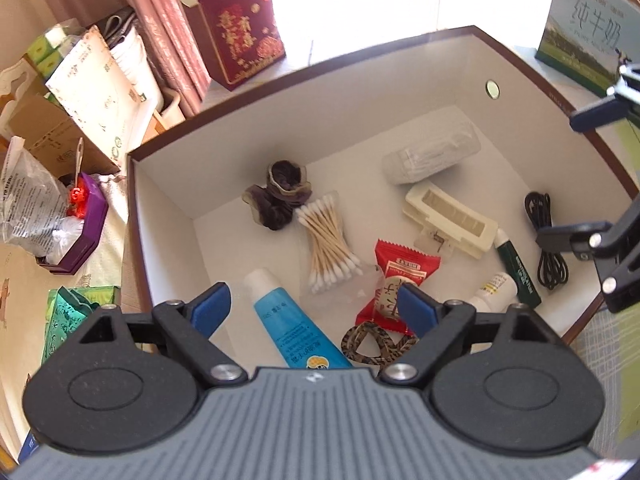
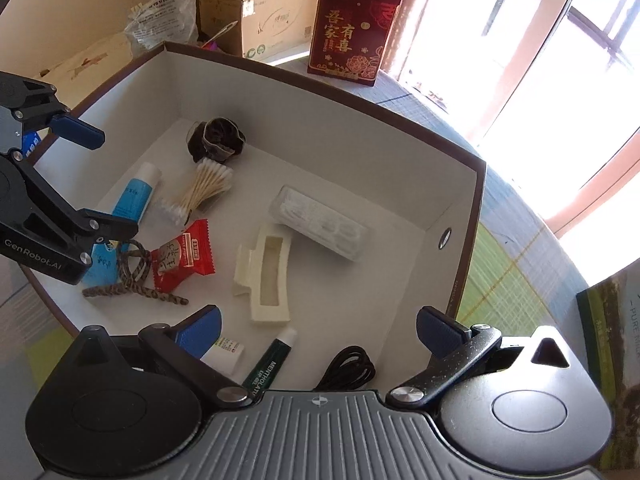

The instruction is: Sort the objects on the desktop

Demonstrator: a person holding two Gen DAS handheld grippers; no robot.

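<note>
A white-lined box with a brown rim point(image 1: 360, 92) point(image 2: 340, 128) holds the sorted items. Among them are a blue tube point(image 1: 288, 328) point(image 2: 134, 196), cotton swabs point(image 1: 326, 244), a red snack packet point(image 1: 400, 272) point(image 2: 184, 256), a leopard-print hair tie point(image 1: 376, 344), a dark scrunchie point(image 1: 280, 194), a cream claw clip point(image 1: 448, 220) point(image 2: 268, 276), a green lip balm point(image 1: 516, 272) and a black cable point(image 1: 546, 240) point(image 2: 352, 368). My left gripper point(image 1: 314, 306) point(image 2: 96, 180) hangs open above the tube and packet, holding nothing. My right gripper point(image 2: 320, 330) point(image 1: 578, 176) is open and empty above the box's near-right corner.
A red gift bag point(image 1: 240, 28) point(image 2: 352, 32) stands behind the box. A green milk carton case point(image 1: 584, 32) sits at its right. Left of the box are a purple box point(image 1: 80, 232), a green packet point(image 1: 72, 320), plastic bags and cardboard boxes point(image 2: 276, 4).
</note>
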